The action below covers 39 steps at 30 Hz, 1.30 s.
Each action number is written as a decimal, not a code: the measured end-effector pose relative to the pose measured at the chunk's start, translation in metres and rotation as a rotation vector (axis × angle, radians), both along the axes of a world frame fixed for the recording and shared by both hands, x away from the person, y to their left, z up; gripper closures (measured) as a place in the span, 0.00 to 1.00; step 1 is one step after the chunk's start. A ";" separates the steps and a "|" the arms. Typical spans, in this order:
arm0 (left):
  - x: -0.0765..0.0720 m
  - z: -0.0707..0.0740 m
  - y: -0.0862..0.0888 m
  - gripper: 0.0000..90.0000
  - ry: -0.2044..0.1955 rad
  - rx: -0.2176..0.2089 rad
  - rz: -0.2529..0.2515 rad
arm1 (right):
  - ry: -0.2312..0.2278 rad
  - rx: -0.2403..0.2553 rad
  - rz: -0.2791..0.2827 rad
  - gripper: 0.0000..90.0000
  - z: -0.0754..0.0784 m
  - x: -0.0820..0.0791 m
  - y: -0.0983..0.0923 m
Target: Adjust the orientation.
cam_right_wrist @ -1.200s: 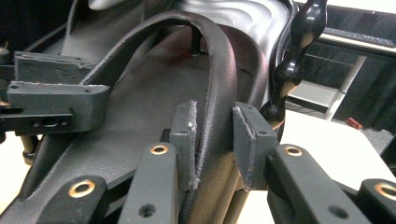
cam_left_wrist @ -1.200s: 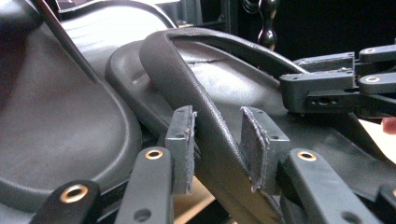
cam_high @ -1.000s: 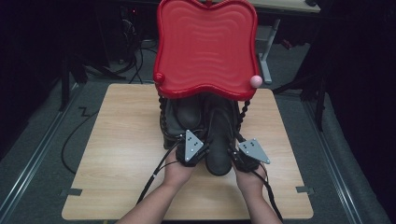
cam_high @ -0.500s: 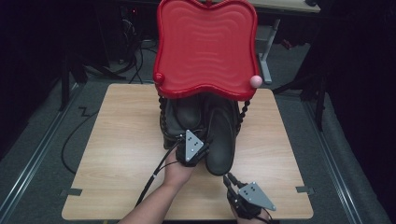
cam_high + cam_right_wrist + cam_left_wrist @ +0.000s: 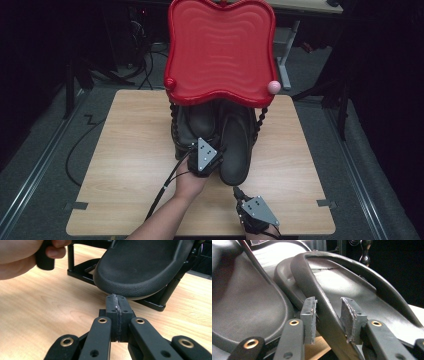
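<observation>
On the wooden table (image 5: 125,165), the left hand-held gripper (image 5: 328,315) clamps a sandal strap (image 5: 322,302); the right hand-held gripper (image 5: 116,301) has just closed empty.

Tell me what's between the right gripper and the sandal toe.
Nothing: bare table separates the shut right gripper from the sandal toe, as the right gripper view shows.

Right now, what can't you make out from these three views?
- High view: the far ends of both sandals and the black rack, hidden under the red tray.
- High view: tips of the left tongs, covered by their grey plate.
- Left gripper view: the strap sits between the pads; contact with the right pad is unclear.
- High view: the right tongs, shut, are partly cut off by the bottom edge.
</observation>
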<state>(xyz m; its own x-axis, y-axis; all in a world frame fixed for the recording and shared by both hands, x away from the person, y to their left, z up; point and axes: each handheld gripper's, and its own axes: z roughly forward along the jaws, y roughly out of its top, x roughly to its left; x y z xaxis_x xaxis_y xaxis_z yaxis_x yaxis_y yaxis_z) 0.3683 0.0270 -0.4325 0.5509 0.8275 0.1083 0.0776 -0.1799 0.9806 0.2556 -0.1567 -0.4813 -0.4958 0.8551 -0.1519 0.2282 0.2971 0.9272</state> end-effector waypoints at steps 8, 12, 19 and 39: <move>-0.011 0.000 0.010 0.64 0.003 -0.018 -0.028 | -0.006 0.030 -0.024 0.99 0.004 0.017 -0.002; -0.023 -0.004 0.026 0.62 0.018 -0.037 -0.030 | -0.003 0.037 -0.024 0.99 0.005 0.023 0.000; -0.051 -0.032 0.067 0.61 0.088 0.003 0.010 | 0.004 0.056 -0.020 0.98 0.006 0.039 0.008; -0.073 -0.060 0.107 0.60 0.119 0.038 0.059 | -0.025 0.120 -0.054 0.96 0.034 0.098 0.023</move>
<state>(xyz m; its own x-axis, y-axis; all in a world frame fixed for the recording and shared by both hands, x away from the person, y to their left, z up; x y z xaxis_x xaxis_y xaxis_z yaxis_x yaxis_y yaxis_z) 0.2949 0.1341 -0.4925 0.5120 0.8556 0.0767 0.2048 -0.2083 0.9564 0.3534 -0.1334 -0.4469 -0.4462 0.8930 -0.0589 0.2174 0.1720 0.9608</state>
